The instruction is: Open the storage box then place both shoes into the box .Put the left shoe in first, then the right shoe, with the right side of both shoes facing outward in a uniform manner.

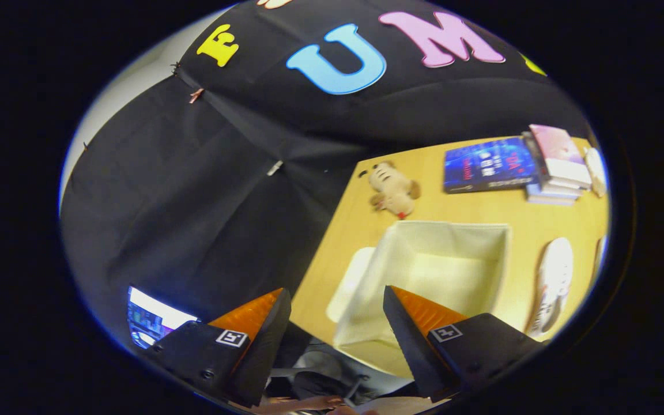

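While the storage box [447,271] already stands open on the wooden table [482,210], we read the moment as the interval between opening and the first shoe. Its cream interior is bare, and what we take to be its lid [350,282] lies flat just beside the wall away from the shoes, touching or nearly touching it. We see the gripper [338,314] raised above the table's near corner with its fingers spread wide and nothing between them; one finger overlaps the near wall of the box in the view, the other hangs over the dark cloth off the table's edge.

One white shoe [552,285] lies on its side just beyond the far wall of the box, apart from it, sole edge toward the box. A second pale form [600,253] past it may be the other shoe, but it is too cropped for us to say. We cannot tell from here which shoe is the left one.

Farther back rest a plush dog [392,189] and a stack of books [516,167], both well clear of the box.

We judge the next move to call for a swing across the box toward the shoes, identification of the left shoe, and a grasp that allows it to be lowered with its right side facing outward.
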A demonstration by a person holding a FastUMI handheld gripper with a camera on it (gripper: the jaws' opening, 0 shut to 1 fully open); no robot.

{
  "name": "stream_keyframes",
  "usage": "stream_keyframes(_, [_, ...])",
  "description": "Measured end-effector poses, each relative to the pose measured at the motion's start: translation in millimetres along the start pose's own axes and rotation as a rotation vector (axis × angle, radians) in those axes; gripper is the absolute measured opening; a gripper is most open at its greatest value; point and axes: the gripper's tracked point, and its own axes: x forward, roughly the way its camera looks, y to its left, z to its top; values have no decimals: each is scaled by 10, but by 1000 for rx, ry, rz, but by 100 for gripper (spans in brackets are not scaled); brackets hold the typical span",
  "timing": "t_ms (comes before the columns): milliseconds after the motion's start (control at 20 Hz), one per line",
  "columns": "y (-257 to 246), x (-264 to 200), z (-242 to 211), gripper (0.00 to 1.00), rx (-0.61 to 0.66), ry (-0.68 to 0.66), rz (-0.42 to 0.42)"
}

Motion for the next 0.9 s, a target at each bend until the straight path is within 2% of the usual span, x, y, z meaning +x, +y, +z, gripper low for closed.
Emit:
stream_keyframes(250, [-1531, -621, -237, 98, -97, -10, -334])
stream_keyframes(400, [-2205, -871, -442, 99, -102, 40, -453])
stream_keyframes(500, [-2639, -876, -594, 99, -96, 72, -516])
stream_keyframes(700, [-3371, -781, -875, 99, -68, 155, -583])
stream_keyframes(900, [-3801, -627, -1117, 99, -88, 260, -551])
